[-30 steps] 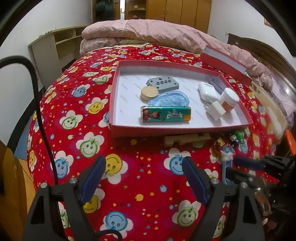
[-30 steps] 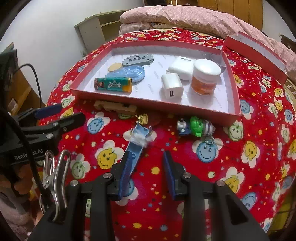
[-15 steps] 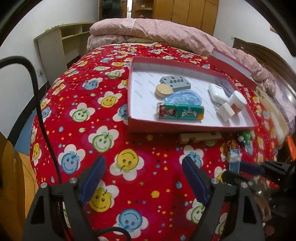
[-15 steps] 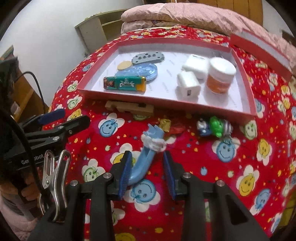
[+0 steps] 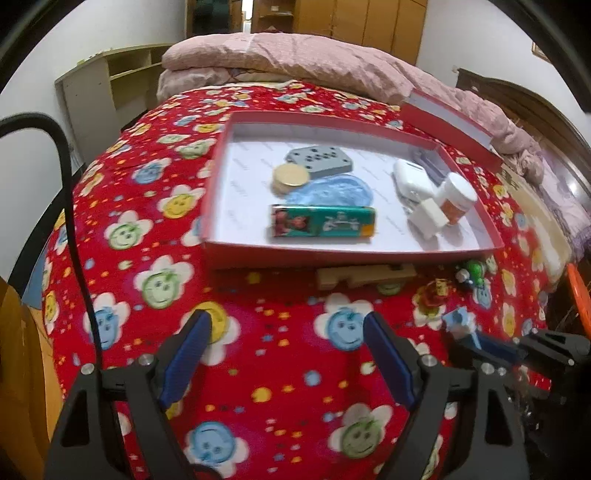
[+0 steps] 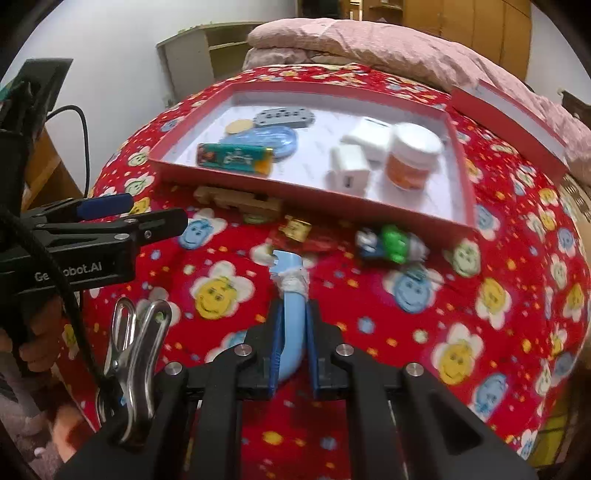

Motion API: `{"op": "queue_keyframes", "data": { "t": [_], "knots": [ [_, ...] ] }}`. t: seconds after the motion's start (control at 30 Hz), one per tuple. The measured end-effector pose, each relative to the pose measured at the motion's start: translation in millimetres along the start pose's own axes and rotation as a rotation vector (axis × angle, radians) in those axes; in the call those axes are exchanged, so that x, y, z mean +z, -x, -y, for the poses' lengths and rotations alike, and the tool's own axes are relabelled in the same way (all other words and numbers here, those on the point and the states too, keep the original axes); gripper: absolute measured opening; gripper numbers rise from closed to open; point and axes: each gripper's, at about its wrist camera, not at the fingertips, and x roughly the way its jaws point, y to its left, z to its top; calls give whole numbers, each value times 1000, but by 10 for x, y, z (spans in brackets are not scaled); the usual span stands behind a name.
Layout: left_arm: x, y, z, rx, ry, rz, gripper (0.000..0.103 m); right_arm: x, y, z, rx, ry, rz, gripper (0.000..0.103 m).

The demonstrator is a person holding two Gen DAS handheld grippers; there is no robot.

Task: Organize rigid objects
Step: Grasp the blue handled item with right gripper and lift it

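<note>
Right gripper [image 6: 292, 332] is clamped on a blue plastic tool [image 6: 293, 295], whose taped end sticks out forward above the red bedspread [image 6: 480, 314], just short of the red tray [image 6: 458, 155]. Left gripper [image 5: 288, 354] stands wide open and empty over the bedspread. A green toy [image 6: 393, 240] lies beside the tray's near wall.

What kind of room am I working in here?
Most likely a bedroom: the work surface is a bed under a red smiley-flower blanket, a folded pink quilt lies at its far end, and wooden wardrobes stand behind.
</note>
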Motion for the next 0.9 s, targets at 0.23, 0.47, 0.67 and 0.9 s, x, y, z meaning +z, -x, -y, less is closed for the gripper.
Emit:
{"op": "queue_keyframes", "data": {
  "t": [0.23,0.47,0.67,0.9],
  "knots": [
    [116,-184,185,-23,20,-25,87,-112,63,338,1,-79,3,13],
    [178,-279,334,-26,45,-21,94,-175,72,442,45,-108,25,13],
    [204,-345,449,12,51,-11,97,-201,77,506,82,-128,40,13],
    [204,-424,603,91,15,-16,99,-226,83,535,100,-141,52,13]
  ]
}}
